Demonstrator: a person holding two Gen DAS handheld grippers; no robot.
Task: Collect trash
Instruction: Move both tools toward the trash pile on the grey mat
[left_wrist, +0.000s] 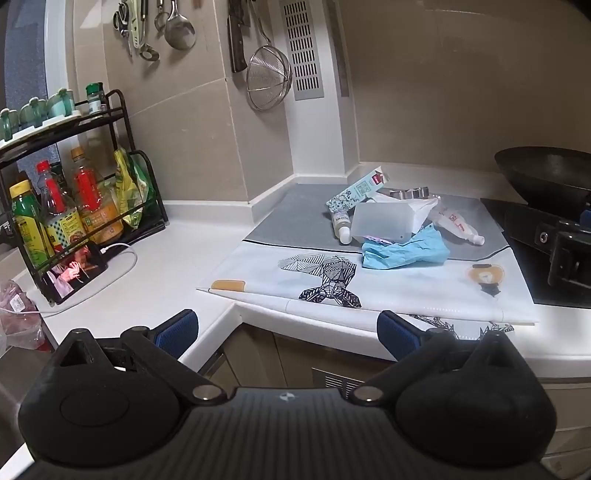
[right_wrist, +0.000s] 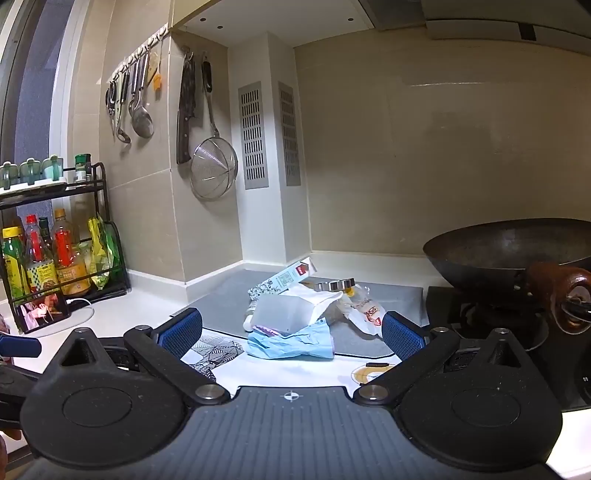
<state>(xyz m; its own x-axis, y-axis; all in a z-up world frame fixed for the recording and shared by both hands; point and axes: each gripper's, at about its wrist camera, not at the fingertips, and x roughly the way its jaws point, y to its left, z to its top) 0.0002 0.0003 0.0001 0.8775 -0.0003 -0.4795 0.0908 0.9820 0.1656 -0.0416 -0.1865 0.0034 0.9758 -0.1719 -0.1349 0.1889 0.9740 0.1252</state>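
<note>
Left gripper (left_wrist: 287, 334): matte black plastic body, ribbed dark-grey top plate with a small white crosshair mark, two round black discs at the sides, silver pivot screws on black linkage arms, triangular cut-outs near the outer ends. Its fingers (left_wrist: 176, 332) carry blue textured pads. Right gripper (right_wrist: 291, 332): same build — ribbed grey plate with white crosshair, black discs speckled with dust, silver screws, black linkages, and blue grid-pattern pads on fingers (right_wrist: 181, 331).
</note>
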